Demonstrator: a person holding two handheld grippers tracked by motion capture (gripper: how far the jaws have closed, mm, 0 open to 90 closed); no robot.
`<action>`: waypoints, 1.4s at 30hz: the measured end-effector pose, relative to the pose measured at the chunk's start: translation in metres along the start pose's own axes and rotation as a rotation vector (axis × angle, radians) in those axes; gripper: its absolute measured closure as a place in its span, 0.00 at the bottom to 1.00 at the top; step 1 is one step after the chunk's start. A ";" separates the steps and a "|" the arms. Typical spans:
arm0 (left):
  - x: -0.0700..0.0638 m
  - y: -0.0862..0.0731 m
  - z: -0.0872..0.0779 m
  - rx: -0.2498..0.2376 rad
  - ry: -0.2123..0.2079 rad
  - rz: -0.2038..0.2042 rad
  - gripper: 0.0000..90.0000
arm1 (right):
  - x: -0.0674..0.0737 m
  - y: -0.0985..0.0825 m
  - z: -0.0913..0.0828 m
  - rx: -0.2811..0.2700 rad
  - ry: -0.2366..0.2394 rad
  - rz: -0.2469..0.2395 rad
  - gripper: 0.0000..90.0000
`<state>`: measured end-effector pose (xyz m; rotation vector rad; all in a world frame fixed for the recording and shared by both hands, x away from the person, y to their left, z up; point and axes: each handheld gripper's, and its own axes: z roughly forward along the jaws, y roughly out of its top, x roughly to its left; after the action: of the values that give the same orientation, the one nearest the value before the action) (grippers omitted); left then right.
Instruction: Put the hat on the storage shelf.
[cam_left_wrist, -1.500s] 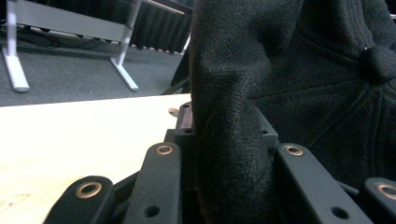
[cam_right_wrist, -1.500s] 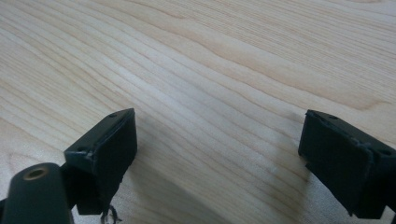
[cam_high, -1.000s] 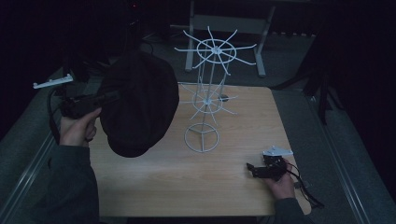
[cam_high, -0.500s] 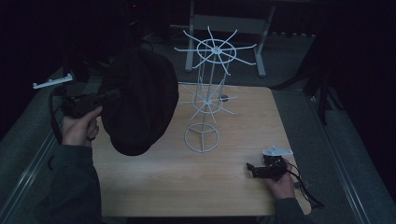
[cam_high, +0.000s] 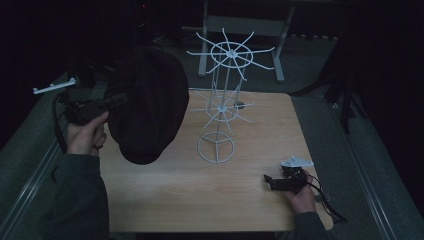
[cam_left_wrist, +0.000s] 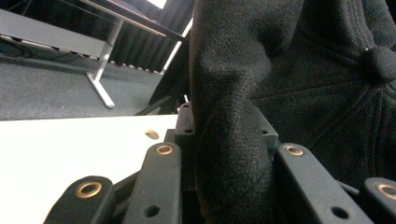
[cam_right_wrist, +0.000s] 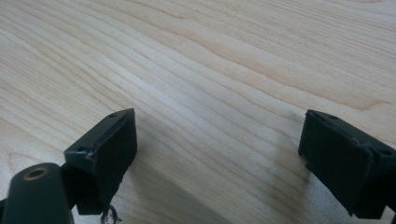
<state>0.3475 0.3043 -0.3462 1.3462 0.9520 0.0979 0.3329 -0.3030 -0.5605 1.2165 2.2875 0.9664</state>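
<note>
The room is dim, with dark drapes behind and a grey carpeted floor; work proceeds on a pale wood-grain table (cam_high: 200, 200) with rounded corners.

The item in hand is a black woollen flat cap with a button on its crown (cam_high: 145, 105). It hangs in the air above the table's left part, at about ten o'clock from the table centre, its lower edge drooping toward the near left. The left gripper (cam_high: 112, 101) has its jaws clamped on a fold of the cap's fabric; the left gripper view shows cloth bunched tightly between them.

Just to the cap's three o'clock stands a white wire display stand with two tiers of radiating spokes and a ring base (cam_high: 222, 107). The cap is near the spokes; whether it touches them cannot be told.

The right gripper (cam_high: 272, 182) rests at five o'clock on the table, jaws wide apart with nothing between them, well apart from the stand.

Risks, as judged:
- The grip is on a soft fold alone; the cloth could slide out and the cap drop.
- The stand looks light, and nothing steadies it. A push from the cap against a spoke could tip or shift it.
- A spoke could snag the knit.
</note>
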 end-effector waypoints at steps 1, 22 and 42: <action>0.000 0.000 0.000 -0.002 -0.003 -0.001 0.81 | 0.000 0.000 0.000 0.000 0.000 0.000 0.13; -0.009 0.013 0.011 -0.021 -0.038 0.001 0.81 | 0.000 0.000 0.000 -0.001 0.000 -0.001 0.13; -0.015 0.022 0.027 -0.029 -0.074 0.006 0.81 | 0.000 0.000 0.000 0.000 0.000 -0.001 0.13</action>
<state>0.3649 0.2807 -0.3215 1.3173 0.8811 0.0654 0.3328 -0.3030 -0.5605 1.2155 2.2876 0.9669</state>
